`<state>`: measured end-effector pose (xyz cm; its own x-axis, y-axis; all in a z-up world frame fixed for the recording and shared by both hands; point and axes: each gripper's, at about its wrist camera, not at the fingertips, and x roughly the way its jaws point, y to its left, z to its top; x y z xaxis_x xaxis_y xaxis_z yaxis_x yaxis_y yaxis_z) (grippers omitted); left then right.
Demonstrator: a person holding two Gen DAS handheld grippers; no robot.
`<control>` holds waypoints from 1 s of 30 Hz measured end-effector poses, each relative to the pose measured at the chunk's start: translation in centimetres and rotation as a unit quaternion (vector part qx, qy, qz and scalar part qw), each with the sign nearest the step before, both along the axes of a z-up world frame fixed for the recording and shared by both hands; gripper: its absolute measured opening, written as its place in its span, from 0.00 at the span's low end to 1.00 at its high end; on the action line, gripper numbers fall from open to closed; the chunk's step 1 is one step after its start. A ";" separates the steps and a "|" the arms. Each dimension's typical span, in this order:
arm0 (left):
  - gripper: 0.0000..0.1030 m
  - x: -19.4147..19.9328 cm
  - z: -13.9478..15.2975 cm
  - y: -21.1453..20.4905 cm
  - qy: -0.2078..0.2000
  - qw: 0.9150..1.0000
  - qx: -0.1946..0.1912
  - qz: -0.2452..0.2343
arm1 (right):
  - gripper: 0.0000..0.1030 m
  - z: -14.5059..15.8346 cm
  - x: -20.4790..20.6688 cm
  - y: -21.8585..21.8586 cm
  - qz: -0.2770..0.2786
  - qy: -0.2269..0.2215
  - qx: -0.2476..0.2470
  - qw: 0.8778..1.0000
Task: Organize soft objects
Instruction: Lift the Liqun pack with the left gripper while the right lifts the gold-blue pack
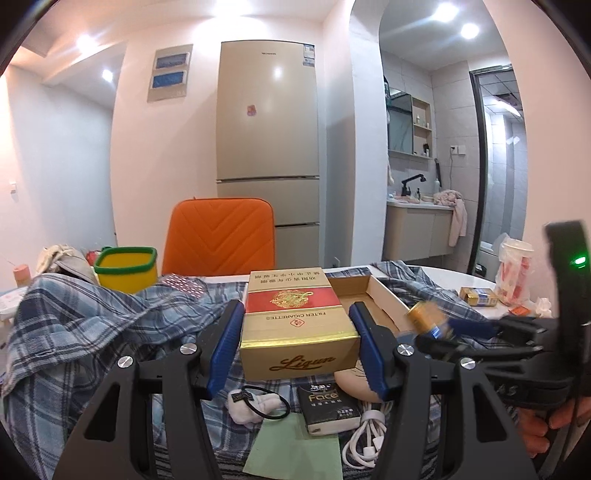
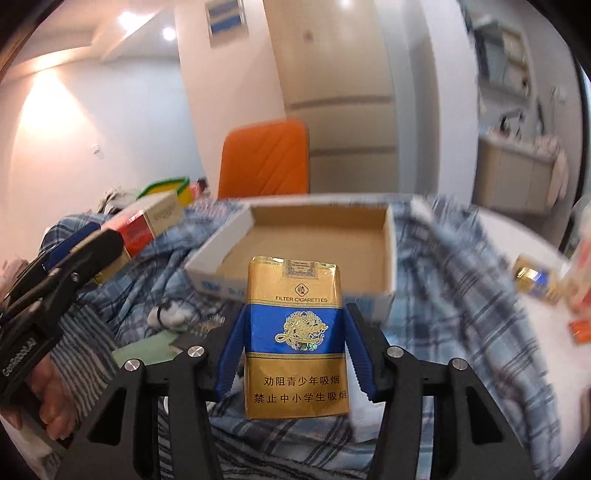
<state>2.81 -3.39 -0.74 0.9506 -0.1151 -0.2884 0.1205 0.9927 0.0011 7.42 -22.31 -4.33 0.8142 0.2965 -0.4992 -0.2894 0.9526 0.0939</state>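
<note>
The blue-gold soft pack [image 2: 297,339] sits clamped in the right gripper [image 2: 295,347]; the left gripper [image 1: 297,332] clamps the red-gold carton [image 1: 295,325].

Left wrist view read sharp and evenly lit. Recessed ceiling spots [image 1: 448,13] blown out white; soft glare patch on fridge door [image 1: 277,72]. I saw strong fisheye bending along walls, dark vignette at corners. Only smear there: gold pack [image 1: 428,319] in right gripper [image 1: 448,326], motion-blurred. Right wrist view was heavily smeared across background and plaid cloth [image 2: 480,295]; blue-and-gold pack [image 2: 297,339] stayed crisp. Warm wall-wash bloom [image 2: 55,110] at left, overexposed.
</note>
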 end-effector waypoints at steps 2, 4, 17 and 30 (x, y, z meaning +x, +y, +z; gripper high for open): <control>0.56 -0.4 0.3 0.2 -0.011 1.000 0.002 0.011 | 0.53 1.0 -1.0 -0.5 -0.018 -0.038 0.003 0.999; 0.56 -1.2 0.7 0.2 -0.031 0.999 0.006 0.023 | 0.53 1.9 -2.1 -0.8 -0.035 -0.081 0.004 0.996; 0.56 -5.0 5.5 0.2 -0.139 0.988 0.026 0.054 | 0.53 9.8 -6.9 -0.5 -0.068 -0.244 -0.017 0.967; 0.56 -1.0 8.2 1.3 -0.215 0.976 -0.023 0.031 | 0.53 14.0 -3.9 3.0 -0.104 -0.315 0.007 0.943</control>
<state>1.78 -2.04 7.44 0.9880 -0.0564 0.1435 0.0578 0.9983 -0.0057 3.54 -19.35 9.70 0.9893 0.1000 0.1066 -0.0982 0.9949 -0.0220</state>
